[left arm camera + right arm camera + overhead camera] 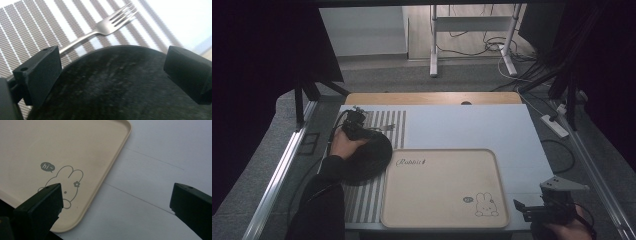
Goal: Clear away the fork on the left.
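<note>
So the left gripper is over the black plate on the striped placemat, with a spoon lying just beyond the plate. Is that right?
One thing is off: the utensil beyond the black plate is a fork, not a spoon; the left gripper view shows its tines. The rest holds: the left gripper is over the plate, jaws apart, on the striped placemat.

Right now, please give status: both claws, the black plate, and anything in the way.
Left claw open, over the black plate on the striped mat. Right claw open, holding nothing, by the tray corner. Fork just beyond the plate.
</note>
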